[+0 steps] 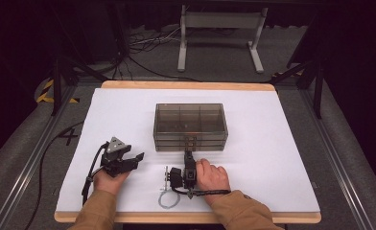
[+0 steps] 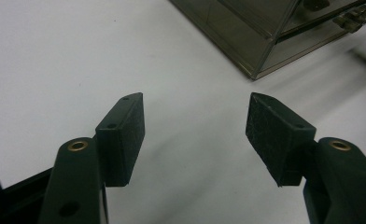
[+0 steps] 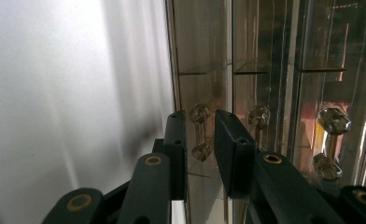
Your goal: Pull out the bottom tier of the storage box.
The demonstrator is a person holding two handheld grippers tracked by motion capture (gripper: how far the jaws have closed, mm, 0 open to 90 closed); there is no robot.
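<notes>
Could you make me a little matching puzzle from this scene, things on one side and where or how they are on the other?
Things:
1. left gripper
2. right gripper
3. drawer box
4. wire ring

Places or states:
A. smoky see-through, standing in the middle of the white table
B. fingers wide apart over bare table, off to the box's side
C. lying flat near the table's front edge, beside the right hand
D. fingers narrowed on either side of a drawer handle at the box's front

Pairs: 1-B, 2-D, 3-A, 4-C
</notes>
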